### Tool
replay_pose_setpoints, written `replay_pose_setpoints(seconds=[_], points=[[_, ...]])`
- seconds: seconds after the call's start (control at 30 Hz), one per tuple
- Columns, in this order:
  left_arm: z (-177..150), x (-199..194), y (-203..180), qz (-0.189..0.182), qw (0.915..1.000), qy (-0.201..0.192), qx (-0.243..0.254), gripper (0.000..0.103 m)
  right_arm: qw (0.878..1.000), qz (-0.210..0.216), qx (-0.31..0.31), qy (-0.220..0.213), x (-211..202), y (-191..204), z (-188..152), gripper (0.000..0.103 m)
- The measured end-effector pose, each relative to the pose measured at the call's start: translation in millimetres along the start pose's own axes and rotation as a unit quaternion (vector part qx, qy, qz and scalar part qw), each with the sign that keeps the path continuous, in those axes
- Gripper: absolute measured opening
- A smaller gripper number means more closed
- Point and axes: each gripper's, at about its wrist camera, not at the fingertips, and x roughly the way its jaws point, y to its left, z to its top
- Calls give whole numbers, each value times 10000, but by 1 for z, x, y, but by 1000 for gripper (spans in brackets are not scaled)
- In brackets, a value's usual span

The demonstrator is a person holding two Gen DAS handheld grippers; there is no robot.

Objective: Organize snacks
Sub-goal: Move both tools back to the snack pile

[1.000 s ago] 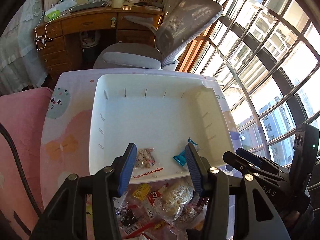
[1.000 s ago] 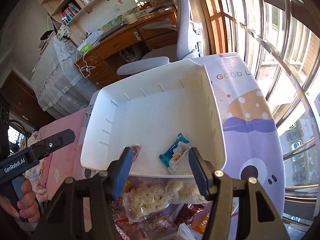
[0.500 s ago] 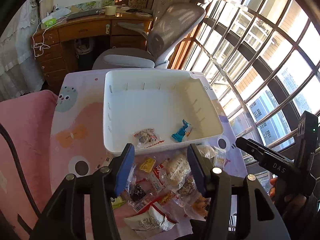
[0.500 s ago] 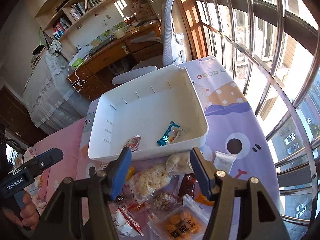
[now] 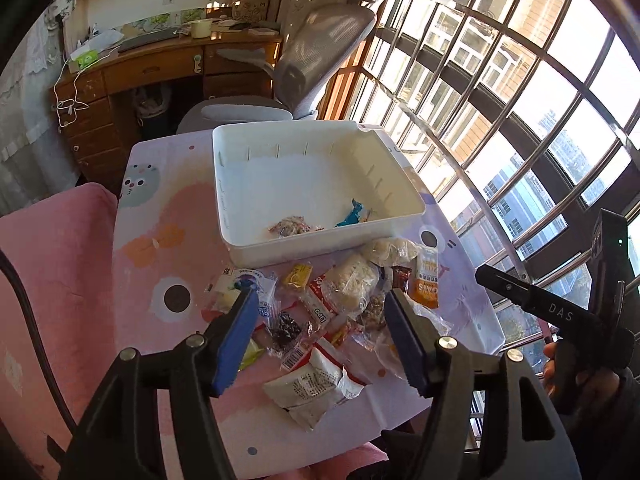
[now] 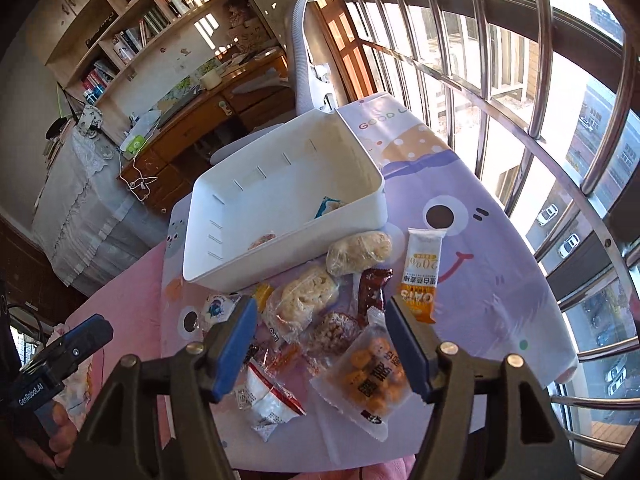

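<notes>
Left gripper point(image 5: 320, 320): jaws just opening, empty (above snack pile point(image 5: 332, 312))
Right gripper point(image 6: 318, 328): likewise opening, empty
White bin point(image 5: 248, 246): two packets inside

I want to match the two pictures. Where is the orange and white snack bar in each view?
Left wrist: the orange bar lies right of centre, just past the white bin's near right corner.
Right wrist: the bar lies right of centre, right of the dark red packet.
Shared landmark: the white bin.
</notes>
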Motion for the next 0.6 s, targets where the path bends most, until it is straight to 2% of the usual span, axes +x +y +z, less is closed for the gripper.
replay_pose_setpoints(seconds=[0.3,0.6], points=[[-38,-9,-6,-57,9990,236,366,74,9975,-268,629,172,-7,-17,-43,74],[-66,1,-10,26,9954,524,800,83,9876,-164,1451,572,7,-40,-73,76]])
